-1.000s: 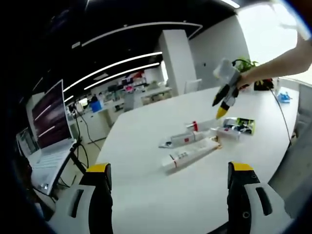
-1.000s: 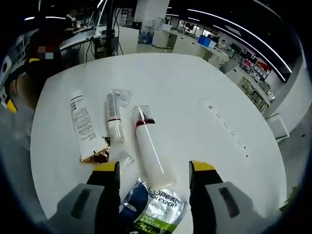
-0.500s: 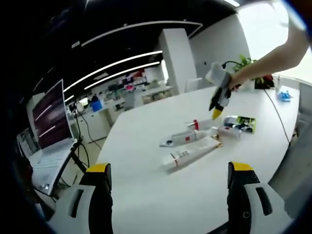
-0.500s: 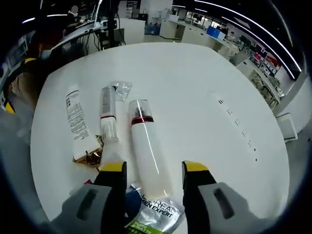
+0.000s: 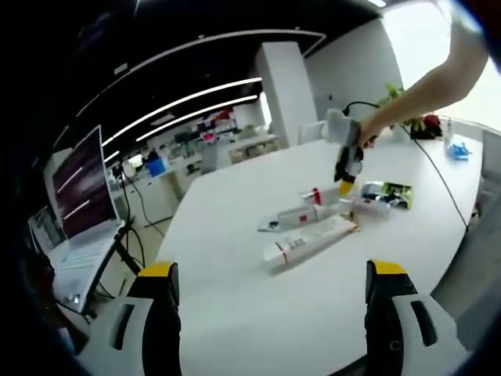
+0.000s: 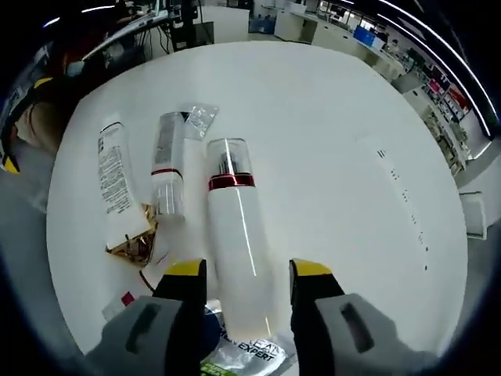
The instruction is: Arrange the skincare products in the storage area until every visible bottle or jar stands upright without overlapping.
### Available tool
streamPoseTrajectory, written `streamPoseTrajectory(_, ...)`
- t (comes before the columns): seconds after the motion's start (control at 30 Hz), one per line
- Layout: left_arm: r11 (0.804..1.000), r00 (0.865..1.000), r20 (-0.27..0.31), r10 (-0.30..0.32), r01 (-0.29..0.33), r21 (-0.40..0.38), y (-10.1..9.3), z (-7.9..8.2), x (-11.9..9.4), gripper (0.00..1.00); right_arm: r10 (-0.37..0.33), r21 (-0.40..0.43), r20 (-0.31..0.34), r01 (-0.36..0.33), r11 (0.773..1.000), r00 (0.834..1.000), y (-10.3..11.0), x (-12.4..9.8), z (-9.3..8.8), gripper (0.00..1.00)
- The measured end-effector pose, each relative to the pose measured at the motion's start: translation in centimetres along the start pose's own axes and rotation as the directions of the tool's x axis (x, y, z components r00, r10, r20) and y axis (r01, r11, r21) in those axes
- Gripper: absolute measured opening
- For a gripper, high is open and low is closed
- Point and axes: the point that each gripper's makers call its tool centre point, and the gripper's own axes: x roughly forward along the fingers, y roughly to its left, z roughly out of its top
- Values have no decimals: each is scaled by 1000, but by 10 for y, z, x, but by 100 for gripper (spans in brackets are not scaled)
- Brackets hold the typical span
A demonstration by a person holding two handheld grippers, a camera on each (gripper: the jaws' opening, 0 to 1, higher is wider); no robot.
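Observation:
A white bottle (image 6: 239,243) with a clear cap and a red band lies flat on the white table (image 6: 337,102). My right gripper (image 6: 247,269) is open and low over the bottle, one jaw close on each side of its body. Left of the bottle lie a small tube (image 6: 164,168), a white tube with a gold end (image 6: 116,184) and a clear sachet (image 6: 200,117). A green sachet (image 6: 243,352) sits under the gripper. In the left gripper view the right gripper (image 5: 344,157) hangs over the same pile (image 5: 309,235). My left gripper (image 5: 274,270) is open and holds nothing.
An open laptop (image 5: 78,204) stands beyond the table's left edge. A plant (image 5: 395,98), a cable (image 5: 442,168) and a small blue item (image 5: 456,149) are at the far right. A person's arm (image 5: 423,78) reaches in from the upper right.
My right gripper has come down and forward over the white bottle, and its jaws have narrowed around it. The left gripper has stayed put.

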Motion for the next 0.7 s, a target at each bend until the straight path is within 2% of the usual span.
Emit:
streamPoseTrajectory(0.13,1000,1000,-4,1,-1,0,0,-1,0,96,25,-20,-37,-26,999,999,0,5,-2,39)
streamPoseTrajectory(0.23,1000,1000,-6,2,-2,2,1,-1,1,96,36,-46,-64,-39,998,997,-2,8,-2,34)
streamPoseTrajectory(0.37,1000,1000,10,8,-8,1,2,2,0,95,88,-55,-104,-94,994,991,3,10,-3,30)
streamPoseTrajectory(0.57,1000,1000,7,12,-12,6,3,1,1,96,112,-76,-159,-125,989,981,1,11,-3,30)
streamPoseTrajectory(0.7,1000,1000,-2,5,-5,6,2,-1,1,96,103,-89,-184,-121,989,977,1,12,-4,30)
